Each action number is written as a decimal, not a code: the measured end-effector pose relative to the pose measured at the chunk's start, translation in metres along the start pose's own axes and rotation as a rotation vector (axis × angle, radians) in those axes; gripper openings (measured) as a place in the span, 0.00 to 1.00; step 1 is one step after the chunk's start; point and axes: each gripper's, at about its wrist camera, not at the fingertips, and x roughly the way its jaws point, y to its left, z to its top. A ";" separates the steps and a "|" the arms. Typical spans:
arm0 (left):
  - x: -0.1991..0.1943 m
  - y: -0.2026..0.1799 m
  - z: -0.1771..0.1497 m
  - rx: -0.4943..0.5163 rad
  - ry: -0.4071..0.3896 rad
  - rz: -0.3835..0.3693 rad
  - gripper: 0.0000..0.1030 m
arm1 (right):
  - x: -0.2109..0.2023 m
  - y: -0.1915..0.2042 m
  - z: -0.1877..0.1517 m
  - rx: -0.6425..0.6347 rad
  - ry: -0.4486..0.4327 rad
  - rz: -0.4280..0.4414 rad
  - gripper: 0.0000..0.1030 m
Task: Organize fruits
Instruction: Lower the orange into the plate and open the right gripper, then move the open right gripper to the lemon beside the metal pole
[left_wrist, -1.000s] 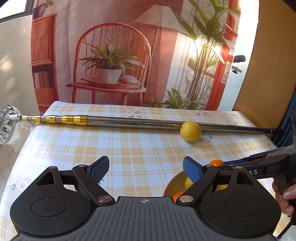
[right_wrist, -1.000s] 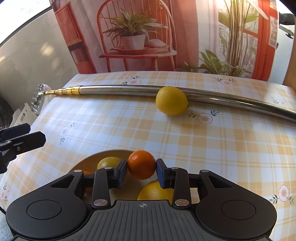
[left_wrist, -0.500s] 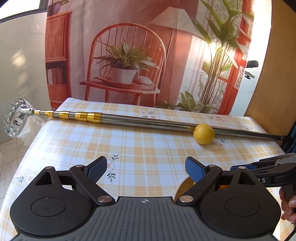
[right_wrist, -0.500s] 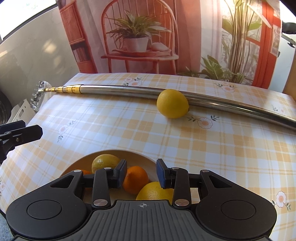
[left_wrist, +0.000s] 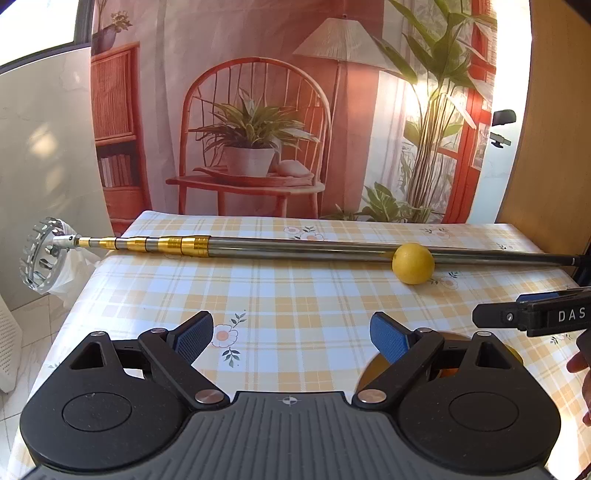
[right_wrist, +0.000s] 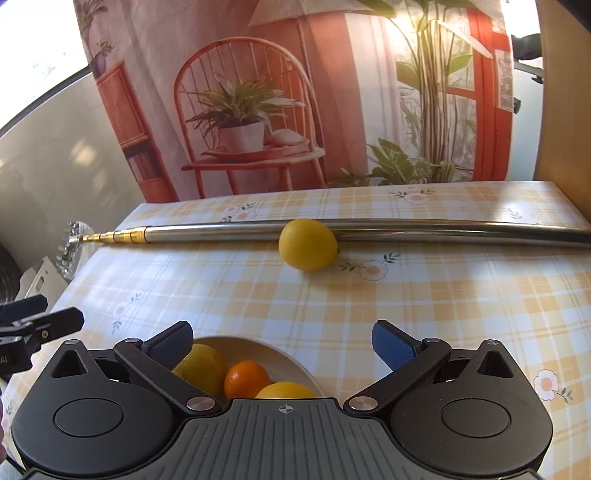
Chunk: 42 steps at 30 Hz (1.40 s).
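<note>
Now | left gripper (left_wrist: 291, 334) wide, empty | right gripper (right_wrist: 282, 339) wide, empty, marked "DAS"

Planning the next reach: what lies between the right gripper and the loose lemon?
Only bare checked tablecloth, in the right wrist view, between right gripper and lemon.

Desk (right_wrist: 424, 295) under all. Pole (right_wrist: 406, 230) lying crosswise along far side, head (right_wrist: 70, 247) overhanging left edge. Lone lemon (right_wrist: 308, 244) touching pole's near side, about mid-length. Bowl (right_wrist: 291, 363) at near edge, well apart from lone lemon. In bowl: lemon (right_wrist: 201, 363) left, orange (right_wrist: 245, 378) middle, another lemon (right_wrist: 286, 389) right and nearest. Backdrop (right_wrist: 295, 92) standing behind desk.
</note>
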 end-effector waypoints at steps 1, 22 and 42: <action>0.000 0.000 0.000 -0.002 0.003 -0.004 0.91 | -0.001 -0.003 0.000 0.014 -0.005 -0.002 1.00; 0.001 0.002 0.004 -0.010 -0.012 0.016 0.91 | 0.004 -0.032 0.001 0.172 -0.011 -0.021 1.00; 0.013 0.022 0.024 -0.173 -0.067 0.068 0.91 | 0.031 -0.020 0.039 -0.059 -0.092 -0.016 1.00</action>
